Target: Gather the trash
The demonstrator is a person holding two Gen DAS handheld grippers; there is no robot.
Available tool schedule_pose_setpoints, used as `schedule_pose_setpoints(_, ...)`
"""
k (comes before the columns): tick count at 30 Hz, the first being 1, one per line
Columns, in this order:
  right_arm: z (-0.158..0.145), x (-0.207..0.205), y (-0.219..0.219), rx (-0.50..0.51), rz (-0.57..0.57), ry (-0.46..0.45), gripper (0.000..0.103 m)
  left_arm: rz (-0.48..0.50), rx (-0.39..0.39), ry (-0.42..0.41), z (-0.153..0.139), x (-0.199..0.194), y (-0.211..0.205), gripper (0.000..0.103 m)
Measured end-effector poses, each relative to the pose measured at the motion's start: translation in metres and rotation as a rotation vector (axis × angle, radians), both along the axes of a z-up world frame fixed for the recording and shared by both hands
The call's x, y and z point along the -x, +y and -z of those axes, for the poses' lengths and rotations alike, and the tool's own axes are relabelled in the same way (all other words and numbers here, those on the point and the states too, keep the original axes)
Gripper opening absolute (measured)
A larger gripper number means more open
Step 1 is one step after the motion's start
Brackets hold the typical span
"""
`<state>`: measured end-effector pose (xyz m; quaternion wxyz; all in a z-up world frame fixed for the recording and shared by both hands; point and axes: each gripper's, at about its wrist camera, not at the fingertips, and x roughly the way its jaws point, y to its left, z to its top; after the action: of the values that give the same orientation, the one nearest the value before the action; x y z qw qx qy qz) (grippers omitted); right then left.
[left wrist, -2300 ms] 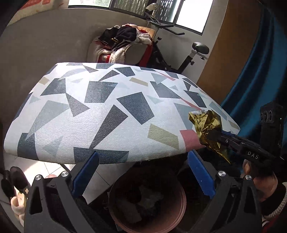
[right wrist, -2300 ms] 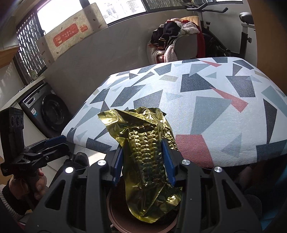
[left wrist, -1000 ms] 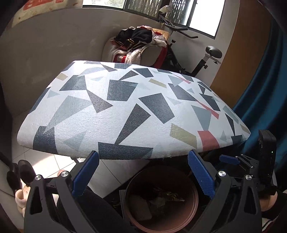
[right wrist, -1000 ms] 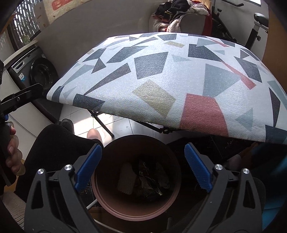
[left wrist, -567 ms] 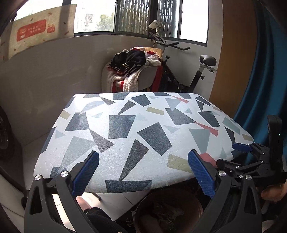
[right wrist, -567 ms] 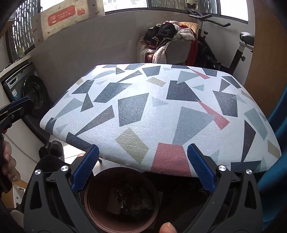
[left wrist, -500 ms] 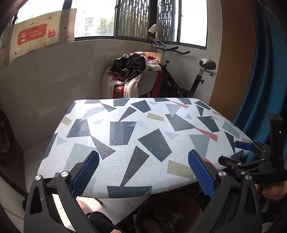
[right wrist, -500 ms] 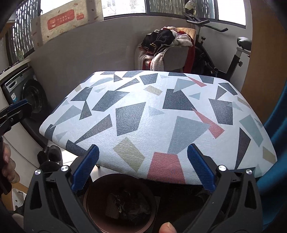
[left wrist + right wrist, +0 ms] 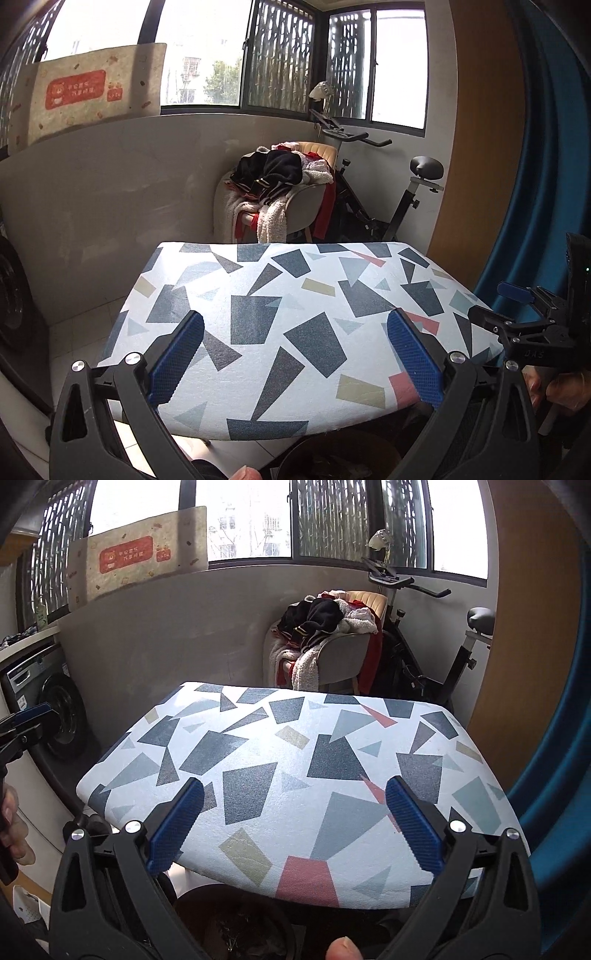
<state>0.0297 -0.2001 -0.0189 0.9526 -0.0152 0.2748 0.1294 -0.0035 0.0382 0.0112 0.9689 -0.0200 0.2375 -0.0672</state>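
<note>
Trash lies only in the round brown plastic bin point(image 9: 236, 923), low at the near edge of both views, under the front edge of the table; what is in it looks dark and crumpled, too dim to name. Just above it hang the two tools. The left gripper point(image 9: 295, 354) has its ribbed blue pads point(image 9: 177, 354) spread wide with nothing between them, and the right gripper point(image 9: 293, 823) stands just as wide and just as empty; its blue tip and black frame also show at the right side of the left view.

Beyond the pads stretches the rectangular table top covered in white textured cloth with grey, navy, tan and coral shapes point(image 9: 295, 760). No loose scrap shows on it, so I judge the collecting finished or close to it, with no clear target for either hand. Any further piece would have to lie outside these views.

Farther back stand a beige chair heaped with dark and fleecy clothes point(image 9: 280, 184), a black exercise bike point(image 9: 406, 192), and a grey front-loading washing machine point(image 9: 55, 709) at the left.
</note>
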Motion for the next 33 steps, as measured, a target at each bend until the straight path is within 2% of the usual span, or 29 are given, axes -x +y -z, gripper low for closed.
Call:
schedule_pose_setpoints(2,-0.001,0.001,-0.001,-0.001,0.001,-0.006,0.097,-0.002,0.005,0.007,0.0,0.0,0.0,0.097)
schedule_pose_setpoints(6,-0.001,0.004,-0.003,0.008,0.007,-0.011,0.097,-0.023,-0.049,-0.005,0.002,0.003,-0.006,0.097)
schedule_pose_setpoints(12,0.002,0.005,-0.003,0.009,0.01,-0.006,0.097,-0.005,-0.07,0.008,0.008,0.002,-0.014,0.097)
schedule_pose_setpoints(33,0.006,0.004,-0.007,0.019,0.02,-0.007,0.097,0.009,-0.074,0.027,0.016,0.003,-0.015,0.097)
